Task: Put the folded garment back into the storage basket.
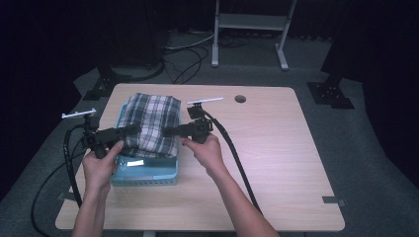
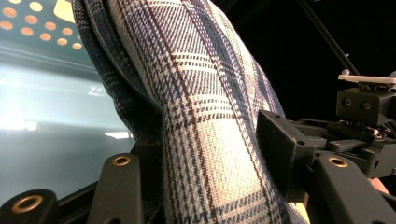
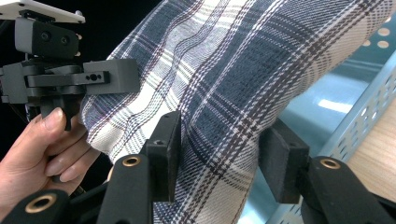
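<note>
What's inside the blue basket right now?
A folded plaid cloth fills most of the basket, both tongs shut on it. A bare strip of floor shows in front; anything under the cloth is hidden.

left gripper (image 1: 132, 129): black, brass screws | right gripper (image 1: 168, 131): black, white top plate, black cable

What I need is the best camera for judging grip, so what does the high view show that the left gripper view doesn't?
High view alone: the whole table, the person's forearms, and the right tool meeting the plaid cloth from the opposite side, above the blue basket. Left gripper view alone: the left tool close up, pads pressing a fold of the weave. Shared: cloth, basket, both tools.
</note>
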{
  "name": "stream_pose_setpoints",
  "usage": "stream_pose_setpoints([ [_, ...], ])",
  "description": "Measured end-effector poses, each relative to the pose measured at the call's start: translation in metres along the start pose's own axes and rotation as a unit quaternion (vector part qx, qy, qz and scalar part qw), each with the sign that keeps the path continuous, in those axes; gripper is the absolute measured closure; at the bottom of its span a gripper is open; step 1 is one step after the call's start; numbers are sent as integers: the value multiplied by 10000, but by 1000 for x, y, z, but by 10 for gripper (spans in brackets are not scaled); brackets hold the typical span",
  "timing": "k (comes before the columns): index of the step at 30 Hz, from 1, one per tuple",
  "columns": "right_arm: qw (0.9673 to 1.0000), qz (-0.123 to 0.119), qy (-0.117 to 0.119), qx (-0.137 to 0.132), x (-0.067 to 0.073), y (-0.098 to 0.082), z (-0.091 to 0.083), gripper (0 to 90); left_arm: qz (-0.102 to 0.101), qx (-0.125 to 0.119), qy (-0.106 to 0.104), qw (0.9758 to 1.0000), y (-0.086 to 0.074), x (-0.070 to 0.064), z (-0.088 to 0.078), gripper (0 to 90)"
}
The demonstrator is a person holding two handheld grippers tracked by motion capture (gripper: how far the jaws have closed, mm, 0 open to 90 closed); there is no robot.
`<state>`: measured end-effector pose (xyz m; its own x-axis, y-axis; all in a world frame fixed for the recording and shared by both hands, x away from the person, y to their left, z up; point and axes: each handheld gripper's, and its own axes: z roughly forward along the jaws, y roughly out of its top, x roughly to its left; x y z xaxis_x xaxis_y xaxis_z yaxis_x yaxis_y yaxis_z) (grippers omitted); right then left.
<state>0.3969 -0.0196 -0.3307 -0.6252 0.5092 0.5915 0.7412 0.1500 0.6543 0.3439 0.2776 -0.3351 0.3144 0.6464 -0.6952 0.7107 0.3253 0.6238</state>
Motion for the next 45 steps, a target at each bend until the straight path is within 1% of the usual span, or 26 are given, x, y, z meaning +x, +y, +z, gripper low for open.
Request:
stream_pose_setpoints([
  [14,10000,27,23,80,-4,-2,11,527,0,112,149,9998,-2,10,0,472],
  [22,9998,25,12,195,-6,-5,21,526,103,198,275,9994,-4,16,0,473],
  [26,9997,11,-4,228,-7,-6,25,527,40,214,296,9993,-5,20,0,473],
  [30,9997,14,-18,260,-9,-7,28,527,42,251,328,9991,-6,21,0,473],
  [38,9995,52,-3,305,-12,-9,34,527,90,326,487,9982,-7,23,2,473],
  [40,9994,103,2,320,-13,-10,35,527,95,351,510,9980,-7,23,2,473],
  [45,9993,102,8,347,-16,-11,37,527,81,419,531,9977,-7,26,3,473],
])
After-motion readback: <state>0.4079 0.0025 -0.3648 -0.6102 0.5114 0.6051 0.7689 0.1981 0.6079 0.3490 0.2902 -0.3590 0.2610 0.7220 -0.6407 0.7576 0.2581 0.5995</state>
